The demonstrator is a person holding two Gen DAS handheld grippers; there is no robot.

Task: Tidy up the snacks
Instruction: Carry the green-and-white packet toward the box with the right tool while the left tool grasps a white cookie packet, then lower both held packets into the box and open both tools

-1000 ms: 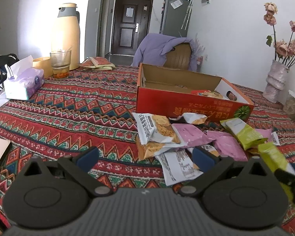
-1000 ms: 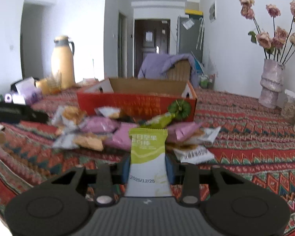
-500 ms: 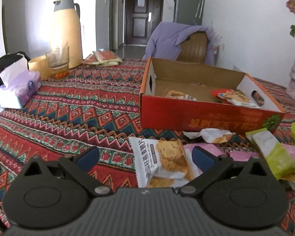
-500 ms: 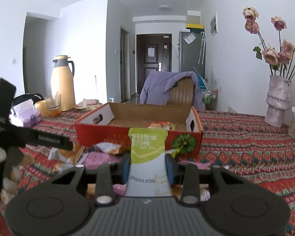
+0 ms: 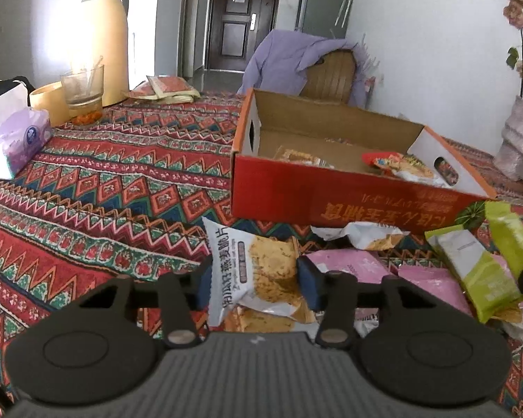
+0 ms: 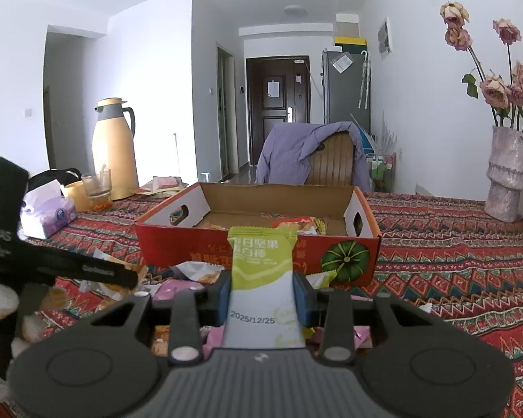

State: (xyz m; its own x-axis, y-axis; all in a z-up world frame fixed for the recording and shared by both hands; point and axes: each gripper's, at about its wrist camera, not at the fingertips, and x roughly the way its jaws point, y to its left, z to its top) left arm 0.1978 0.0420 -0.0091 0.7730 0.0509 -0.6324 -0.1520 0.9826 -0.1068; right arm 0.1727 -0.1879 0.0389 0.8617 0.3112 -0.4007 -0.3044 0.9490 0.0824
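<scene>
A white oat-crisp packet (image 5: 258, 264) lies on top of the snack pile in front of the red cardboard box (image 5: 331, 205). My left gripper (image 5: 254, 285) is closing on it, and its blue pads touch both of the packet's sides. My right gripper (image 6: 261, 296) is shut on a green-and-white nut bar packet (image 6: 261, 271), held upright just before the box (image 6: 177, 247). That bar shows at the right edge of the left wrist view (image 5: 512, 240). The box holds a few packets (image 5: 397, 165). Pink packets (image 5: 352, 264) and a green one (image 5: 470, 264) lie in the pile.
On the patterned cloth at the left stand a cream thermos (image 5: 104, 35), a glass (image 5: 83, 87) and a tissue pack (image 5: 14, 136). A vase of dried roses (image 6: 509, 174) stands at the right. A chair draped in a purple garment (image 6: 313, 156) is behind the box.
My left jaws went from wide open to closed around the oat-crisp packet after moving closer to the box. The right gripper rose and advanced towards the box, still holding the bar.
</scene>
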